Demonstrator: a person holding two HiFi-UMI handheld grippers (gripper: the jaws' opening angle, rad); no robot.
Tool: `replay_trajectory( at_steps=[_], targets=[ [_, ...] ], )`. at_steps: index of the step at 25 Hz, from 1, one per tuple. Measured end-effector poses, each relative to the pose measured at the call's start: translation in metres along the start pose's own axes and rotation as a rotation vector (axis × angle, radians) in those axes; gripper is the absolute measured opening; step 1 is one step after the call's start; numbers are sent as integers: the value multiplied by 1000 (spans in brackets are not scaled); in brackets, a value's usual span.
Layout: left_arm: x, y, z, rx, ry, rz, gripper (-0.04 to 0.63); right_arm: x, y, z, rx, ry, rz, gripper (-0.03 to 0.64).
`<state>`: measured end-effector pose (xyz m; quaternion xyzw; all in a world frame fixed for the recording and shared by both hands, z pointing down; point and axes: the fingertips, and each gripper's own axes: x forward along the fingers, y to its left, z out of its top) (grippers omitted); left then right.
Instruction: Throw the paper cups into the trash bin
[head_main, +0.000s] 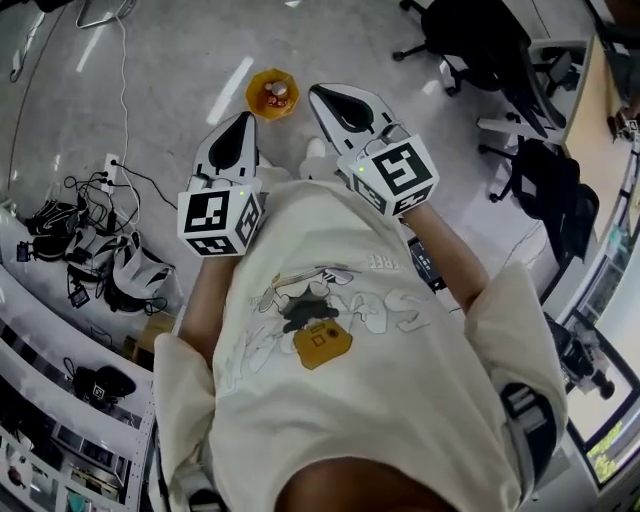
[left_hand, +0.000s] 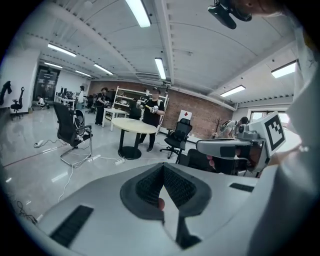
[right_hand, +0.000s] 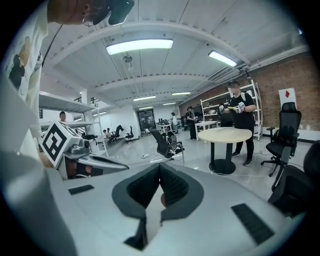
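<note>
A: Where's the trash bin?
B: The orange trash bin (head_main: 256, 101) stands on the floor (head_main: 180, 60), far beyond both claws, something small inside.
A: And the claws?
B: Left gripper (head_main: 241, 124) and right gripper (head_main: 324, 98) are each pressed together, pinching nothing

Bare grey floor (head_main: 170, 60) lies open below and ahead of the left gripper (head_main: 243, 122) and right gripper (head_main: 322, 95); only the orange bin (head_main: 272, 93) stands on it, just beyond their tips. Loose cables (head_main: 85, 205) crowd the left, office chairs (head_main: 470, 35) the far right. Farther out, a round table (left_hand: 134, 126) and a black chair (left_hand: 67, 125) stand well apart, with wide aisles between.
</note>
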<state>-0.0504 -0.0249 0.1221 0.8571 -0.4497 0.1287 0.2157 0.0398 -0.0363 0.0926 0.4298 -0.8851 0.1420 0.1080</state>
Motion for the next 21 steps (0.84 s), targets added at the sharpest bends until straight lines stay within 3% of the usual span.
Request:
replay_trajectory(
  at_steps=[13, 21],
  targets=[
    [-9, -5, -4, 18, 5, 3, 5, -11, 17, -8, 48, 10, -7, 7],
    [-3, 2, 18, 9, -29, 22, 5, -2, 8, -2, 44, 16, 9, 7]
  ],
)
